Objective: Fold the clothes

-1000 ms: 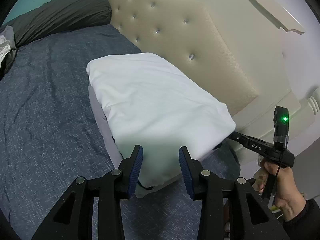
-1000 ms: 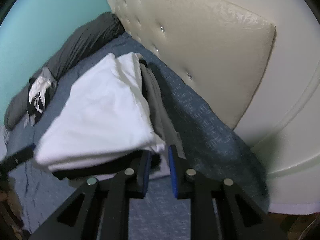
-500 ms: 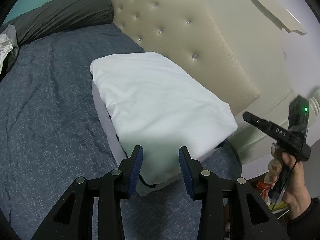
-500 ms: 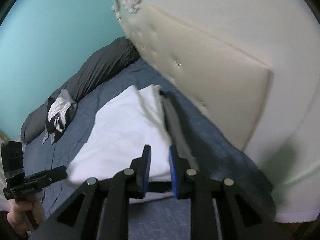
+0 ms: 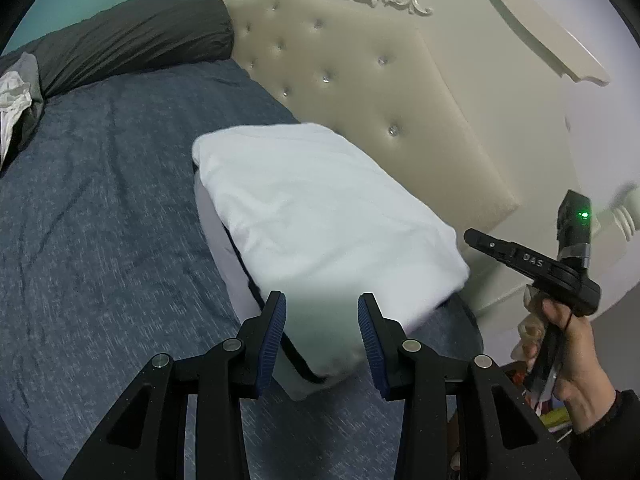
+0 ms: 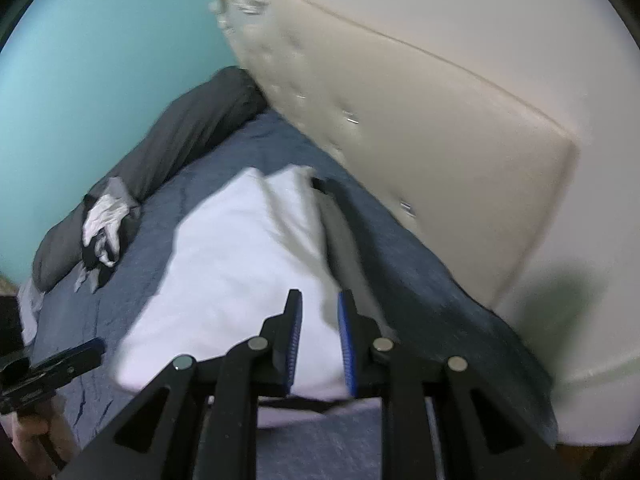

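Observation:
A folded white garment [image 5: 320,216] tops a small stack on the blue bed, close to the headboard; a pale grey piece [image 5: 216,248] and a dark edge show beneath it. My left gripper [image 5: 322,312] hovers open over the stack's near corner, pads clear of the cloth. To the right a hand holds my right gripper [image 5: 476,237] in the air, off the stack's right corner. In the right wrist view the right gripper [image 6: 318,312] has its jaws a narrow gap apart with nothing pinched, the white garment [image 6: 240,264] lying below. The left gripper [image 6: 94,348] shows at lower left.
The tufted cream headboard [image 5: 360,80] runs along the stack's far side. A dark grey bolster [image 5: 132,36] lies by the teal wall, with crumpled white and black clothes [image 6: 104,224] on it. Blue bedsheet [image 5: 100,220] spreads to the left; the bed's edge drops off at right.
My right gripper has lifted and drawn back from the stack's right corner, and its view has tilted up. The left gripper and the stack have stayed put.

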Action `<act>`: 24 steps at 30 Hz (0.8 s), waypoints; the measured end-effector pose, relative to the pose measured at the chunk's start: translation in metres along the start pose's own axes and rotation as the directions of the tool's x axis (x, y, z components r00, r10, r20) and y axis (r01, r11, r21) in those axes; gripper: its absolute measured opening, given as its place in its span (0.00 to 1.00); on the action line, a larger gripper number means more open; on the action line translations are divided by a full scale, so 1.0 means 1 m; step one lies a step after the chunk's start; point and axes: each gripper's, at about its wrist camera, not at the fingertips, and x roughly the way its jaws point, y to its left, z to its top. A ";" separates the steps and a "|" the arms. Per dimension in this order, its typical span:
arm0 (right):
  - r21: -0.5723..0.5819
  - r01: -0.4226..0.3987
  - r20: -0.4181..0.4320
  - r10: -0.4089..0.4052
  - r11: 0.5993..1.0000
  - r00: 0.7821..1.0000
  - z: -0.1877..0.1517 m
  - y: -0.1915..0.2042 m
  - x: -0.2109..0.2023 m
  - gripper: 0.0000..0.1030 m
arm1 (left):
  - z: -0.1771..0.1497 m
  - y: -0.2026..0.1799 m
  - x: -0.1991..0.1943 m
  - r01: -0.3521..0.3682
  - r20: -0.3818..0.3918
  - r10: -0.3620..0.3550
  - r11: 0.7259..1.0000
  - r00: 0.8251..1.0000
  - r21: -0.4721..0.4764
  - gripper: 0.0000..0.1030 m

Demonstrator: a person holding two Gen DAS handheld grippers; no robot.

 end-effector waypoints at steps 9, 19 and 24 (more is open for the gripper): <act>-0.067 0.002 -0.086 -0.007 0.998 0.996 -0.006 0.025 0.044 0.17 | -0.001 -0.001 0.033 -0.042 -0.043 0.044 0.999 0.998 0.030 0.40; -0.068 0.000 -0.075 -0.005 0.998 0.997 -0.030 0.011 0.057 0.17 | -0.022 -0.003 0.045 -0.058 -0.024 0.059 0.997 0.998 0.052 0.42; -0.048 -0.002 -0.068 -0.002 0.999 0.998 -0.035 0.009 0.059 0.17 | -0.029 -0.007 0.045 -0.076 -0.020 0.077 0.994 0.997 0.075 0.42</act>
